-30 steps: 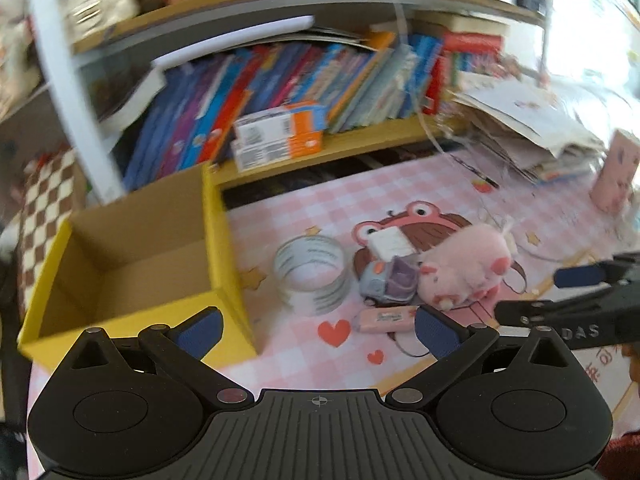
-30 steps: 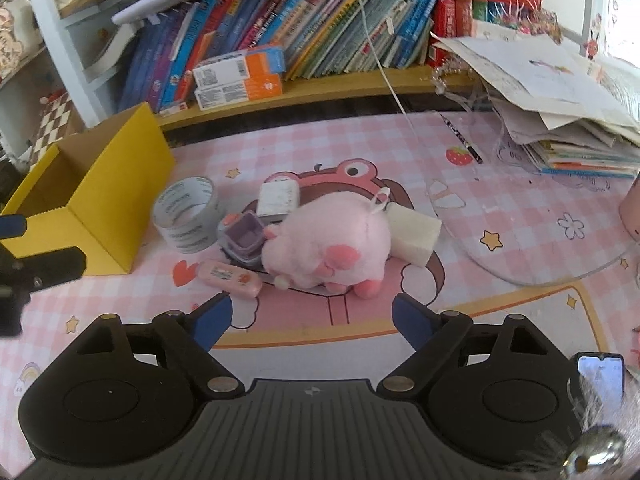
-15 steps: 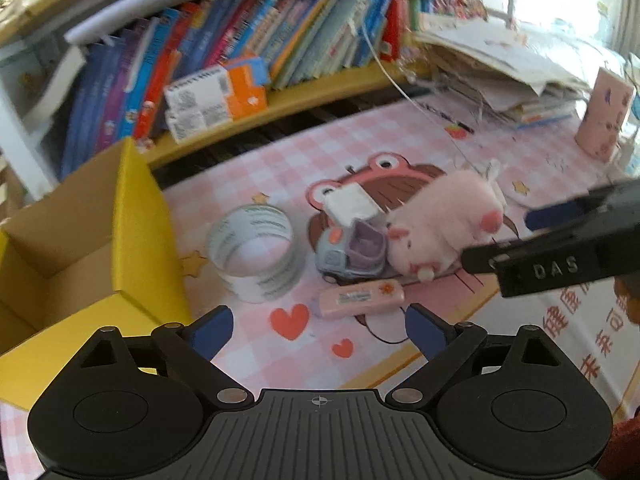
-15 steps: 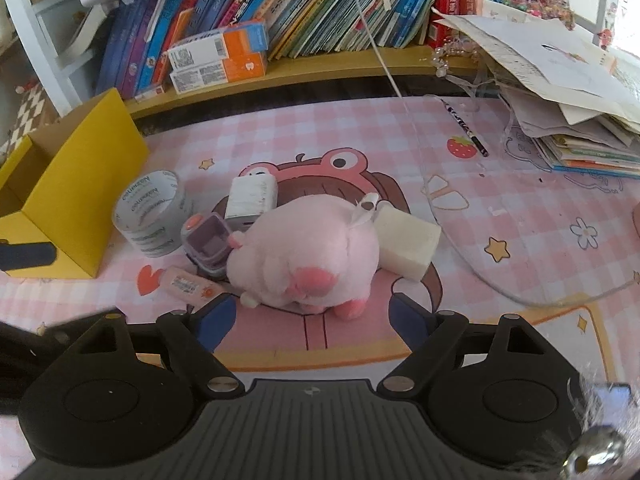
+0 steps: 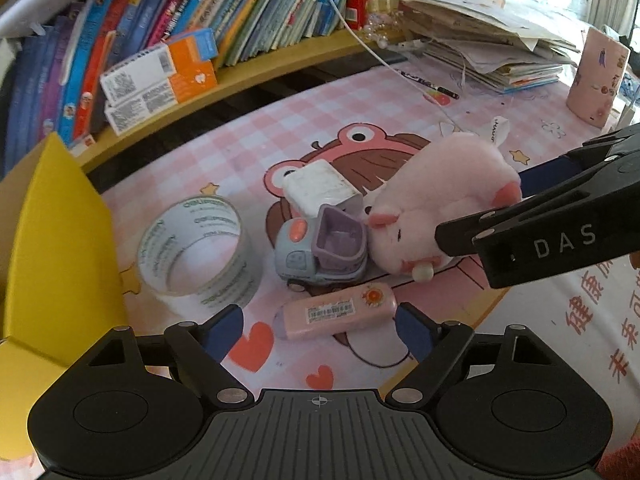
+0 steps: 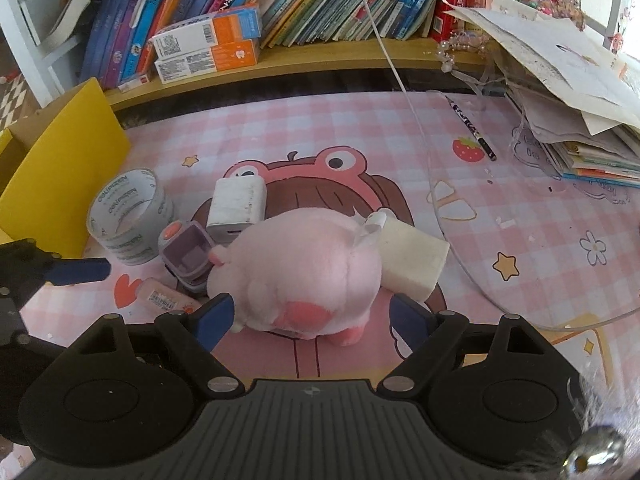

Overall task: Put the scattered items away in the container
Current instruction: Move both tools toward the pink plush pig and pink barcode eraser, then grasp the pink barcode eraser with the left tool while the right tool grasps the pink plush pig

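The right gripper has its fingers spread wide around the plush pig on the desk. The left gripper is open near the pink tube. The yellow box stands left. The soft pig may slip or drag the toy truck touching it.

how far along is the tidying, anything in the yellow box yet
Nothing shows inside the yellow box, though its interior is barely in view. In hand: the open right hand-held gripper brackets the pink plush; the open left hand-held gripper nears the pink tube. Still out: tape roll, toy truck.
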Demonstrator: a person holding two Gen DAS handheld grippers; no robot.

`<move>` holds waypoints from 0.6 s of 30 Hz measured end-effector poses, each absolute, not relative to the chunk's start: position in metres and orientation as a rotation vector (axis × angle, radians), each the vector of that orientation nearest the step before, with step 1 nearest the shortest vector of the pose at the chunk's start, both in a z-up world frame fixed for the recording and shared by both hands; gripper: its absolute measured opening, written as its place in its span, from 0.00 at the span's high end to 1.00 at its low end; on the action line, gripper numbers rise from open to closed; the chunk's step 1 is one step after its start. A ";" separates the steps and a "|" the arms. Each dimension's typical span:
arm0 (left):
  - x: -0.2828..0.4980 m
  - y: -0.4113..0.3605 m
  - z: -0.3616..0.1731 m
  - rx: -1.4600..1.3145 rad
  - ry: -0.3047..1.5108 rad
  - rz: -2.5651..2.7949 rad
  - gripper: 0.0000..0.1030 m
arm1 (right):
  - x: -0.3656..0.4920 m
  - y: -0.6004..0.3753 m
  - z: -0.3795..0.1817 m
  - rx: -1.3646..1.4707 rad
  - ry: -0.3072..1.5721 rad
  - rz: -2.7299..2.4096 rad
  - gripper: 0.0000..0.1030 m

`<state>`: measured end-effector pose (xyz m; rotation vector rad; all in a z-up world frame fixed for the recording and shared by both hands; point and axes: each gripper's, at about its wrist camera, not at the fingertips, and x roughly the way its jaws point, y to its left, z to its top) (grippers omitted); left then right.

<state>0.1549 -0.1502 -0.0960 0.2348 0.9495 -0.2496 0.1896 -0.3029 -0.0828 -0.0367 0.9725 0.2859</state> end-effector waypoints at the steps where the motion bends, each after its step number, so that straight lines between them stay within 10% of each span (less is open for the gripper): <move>1: 0.157 -0.151 -0.098 0.232 0.952 -0.254 0.17 | 0.191 -0.302 -0.084 -0.037 0.976 0.285 0.18; 18: 0.174 -0.151 -0.122 0.173 0.968 -0.305 0.18 | 0.206 -0.293 -0.091 -0.051 0.977 0.310 0.16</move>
